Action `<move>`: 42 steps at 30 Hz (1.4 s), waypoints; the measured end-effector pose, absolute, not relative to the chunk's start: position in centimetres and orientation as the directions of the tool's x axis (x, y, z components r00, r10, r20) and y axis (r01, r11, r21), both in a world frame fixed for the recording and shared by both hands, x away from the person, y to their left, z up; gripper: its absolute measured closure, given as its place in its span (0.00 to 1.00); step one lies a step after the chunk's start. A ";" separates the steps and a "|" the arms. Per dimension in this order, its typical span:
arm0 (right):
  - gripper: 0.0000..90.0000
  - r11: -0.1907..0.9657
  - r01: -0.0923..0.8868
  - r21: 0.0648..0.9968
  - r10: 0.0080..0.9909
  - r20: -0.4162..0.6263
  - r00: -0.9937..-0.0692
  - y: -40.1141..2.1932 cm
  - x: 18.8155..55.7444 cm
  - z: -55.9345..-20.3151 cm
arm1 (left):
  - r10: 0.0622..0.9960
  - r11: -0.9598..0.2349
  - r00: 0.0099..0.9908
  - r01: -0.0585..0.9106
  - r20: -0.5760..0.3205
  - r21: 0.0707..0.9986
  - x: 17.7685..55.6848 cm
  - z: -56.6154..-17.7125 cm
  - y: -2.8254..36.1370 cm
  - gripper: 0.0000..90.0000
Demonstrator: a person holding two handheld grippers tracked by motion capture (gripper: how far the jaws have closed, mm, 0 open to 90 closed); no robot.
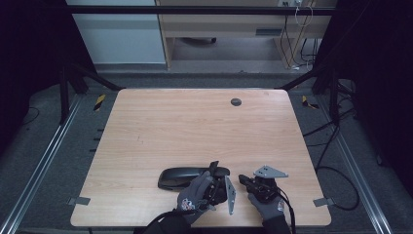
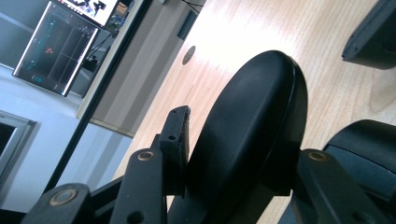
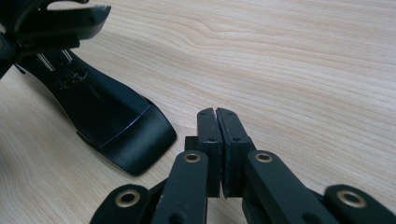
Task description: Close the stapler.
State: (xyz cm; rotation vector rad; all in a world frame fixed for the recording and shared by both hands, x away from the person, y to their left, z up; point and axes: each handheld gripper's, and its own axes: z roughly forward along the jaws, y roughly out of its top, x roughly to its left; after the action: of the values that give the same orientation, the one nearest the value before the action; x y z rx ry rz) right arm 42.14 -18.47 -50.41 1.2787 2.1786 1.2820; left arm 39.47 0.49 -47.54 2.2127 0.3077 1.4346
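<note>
While the left gripper (image 1: pixel 213 169) sits at the right end of the black case (image 1: pixel 181 177), I record the following. The case lies flat on the table (image 1: pixel 195 122), near the front edge and slightly left of centre, long side running left to right.

Left gripper: in its own view the jaws are part-way open and straddle the rounded shell (image 2: pixel 252 126). One pad (image 2: pixel 180 135) lies against the shell; the other is hidden behind it. I judge this a light clasp on the case.

Right gripper (image 3: pixel 217 112): jaws pressed together with nothing between them, resting just right of the case (image 3: pixel 107 121) and apart from it.

Handling assessment: the shell looks hard, smooth and glossy, so I expect it to be stiff, light and inclined to slip between flat pads. The domed end gives poor purchase. I would grip across the narrow width nearer the middle, where the sides run more parallel. The flat, thin portion seen from the right gripper view may be a hinged flap. I would not lift by it.
</note>
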 end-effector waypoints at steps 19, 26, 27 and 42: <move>0.92 0.192 0.538 0.821 0.823 0.164 -0.544 -18.8 42.3 -50.5 | 0.431 -0.837 0.535 -0.064 0.727 0.544 39.7 -47.2 1.0 0.51; 0.88 0.181 0.540 0.822 0.829 0.168 -0.533 -18.9 42.3 -50.4 | 0.432 -0.827 0.570 -0.061 0.699 0.560 39.7 -46.9 1.3 0.44; 0.87 0.180 0.540 0.822 0.830 0.168 -0.532 -18.9 42.3 -50.4 | 0.430 -0.826 0.572 -0.063 0.698 0.560 39.7 -46.8 1.4 0.43; 0.85 0.179 0.536 0.825 0.833 0.163 -0.529 -19.0 42.3 -50.5 | 0.355 -0.859 0.561 -0.121 0.748 0.498 39.1 -47.5 0.4 0.31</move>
State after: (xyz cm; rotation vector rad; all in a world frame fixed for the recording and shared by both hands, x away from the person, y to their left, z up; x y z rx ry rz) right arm 42.32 -18.96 -50.46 1.2997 2.1362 1.2818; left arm 39.10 0.45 -47.53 2.2937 0.1879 1.2576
